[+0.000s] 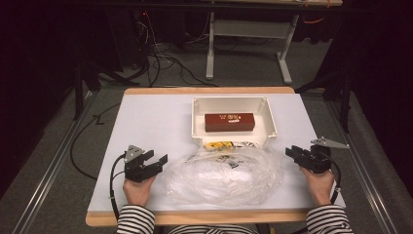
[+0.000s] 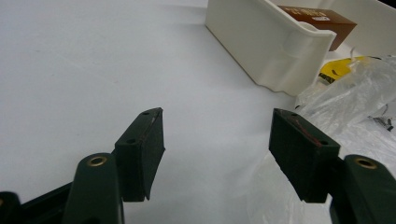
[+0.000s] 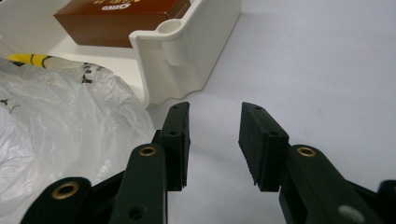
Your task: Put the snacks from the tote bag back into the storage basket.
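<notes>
Clear plastic bag [image 1: 225,176] crumpled on the counter [image 1: 146,122] between both claws, long axis crosswise, just right of the released, empty left claw [image 1: 155,158] and left of the equally released, empty right claw [image 1: 291,151], roughly equidistant.

We count one crumpled clear plastic bag [image 1: 225,175], one white rectangular plastic bin [image 1: 234,141] holding one brown oblong box [image 1: 230,122], and two black two-jaw grippers.
</notes>
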